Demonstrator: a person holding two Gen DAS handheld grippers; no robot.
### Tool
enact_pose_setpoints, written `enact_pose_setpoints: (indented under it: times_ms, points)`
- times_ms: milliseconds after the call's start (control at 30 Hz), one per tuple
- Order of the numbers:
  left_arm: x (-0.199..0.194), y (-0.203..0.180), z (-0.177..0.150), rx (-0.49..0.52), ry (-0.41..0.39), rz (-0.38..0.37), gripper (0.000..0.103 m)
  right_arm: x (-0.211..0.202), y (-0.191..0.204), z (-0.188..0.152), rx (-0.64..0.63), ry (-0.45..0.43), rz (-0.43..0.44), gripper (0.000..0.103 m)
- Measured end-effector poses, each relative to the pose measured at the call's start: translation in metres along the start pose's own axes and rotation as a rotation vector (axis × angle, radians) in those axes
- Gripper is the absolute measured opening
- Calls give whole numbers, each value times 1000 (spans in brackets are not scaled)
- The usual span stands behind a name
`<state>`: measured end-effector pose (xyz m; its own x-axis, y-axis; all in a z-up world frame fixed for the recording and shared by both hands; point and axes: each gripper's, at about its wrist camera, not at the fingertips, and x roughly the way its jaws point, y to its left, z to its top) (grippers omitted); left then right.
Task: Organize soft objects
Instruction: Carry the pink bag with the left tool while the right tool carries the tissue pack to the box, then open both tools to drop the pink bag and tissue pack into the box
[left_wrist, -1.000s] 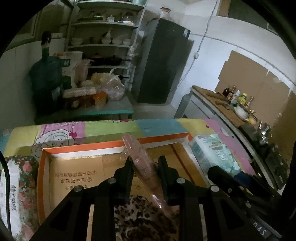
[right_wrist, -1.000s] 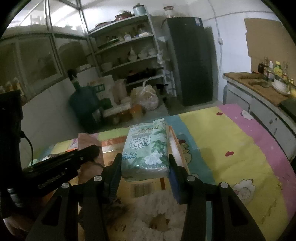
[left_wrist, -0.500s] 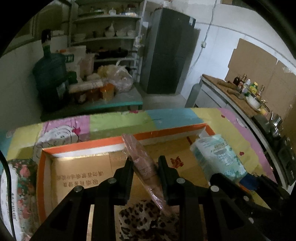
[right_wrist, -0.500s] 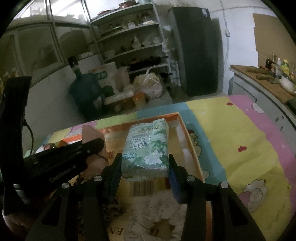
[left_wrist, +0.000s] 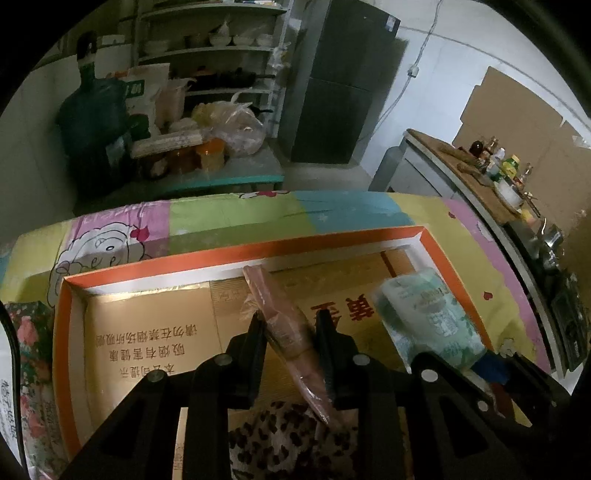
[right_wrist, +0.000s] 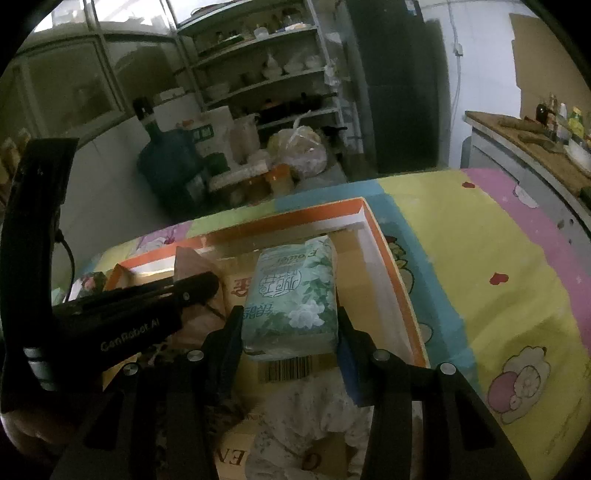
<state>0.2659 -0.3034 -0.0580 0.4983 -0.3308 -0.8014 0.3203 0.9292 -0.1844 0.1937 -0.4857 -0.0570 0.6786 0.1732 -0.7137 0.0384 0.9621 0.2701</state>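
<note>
My left gripper (left_wrist: 290, 321) is shut on a flat pink plastic-wrapped pack (left_wrist: 280, 314) and holds it over the orange-rimmed cardboard box (left_wrist: 236, 254). My right gripper (right_wrist: 290, 321) is shut on a green tissue pack (right_wrist: 295, 295), held over the right part of the same box (right_wrist: 391, 266). The tissue pack also shows in the left wrist view (left_wrist: 428, 317). A leopard-print cloth (left_wrist: 280, 439) lies in the box under my left gripper. A white floral cloth (right_wrist: 306, 413) lies under my right gripper.
The box sits on a table with a colourful cartoon cover (right_wrist: 498, 266). A floral item (left_wrist: 29, 354) lies left of the box. Behind stand a water jug (left_wrist: 92, 125), shelves (left_wrist: 210, 55), a dark fridge (left_wrist: 343, 85) and a counter with bottles (left_wrist: 487, 162).
Both grippers have moved forward and lower over the box with their packs still held. The box rim and floor now fill more of each view.
</note>
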Motion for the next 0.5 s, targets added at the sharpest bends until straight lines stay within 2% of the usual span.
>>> enact_pose_setpoints:
  times_ms: [167, 500]
  points:
    - [1, -3, 1, 8, 1, 10, 31, 4, -2, 0, 7, 18, 4, 48]
    - [1, -3, 1, 2, 3, 22, 54, 7, -3, -2, 18, 27, 24, 50]
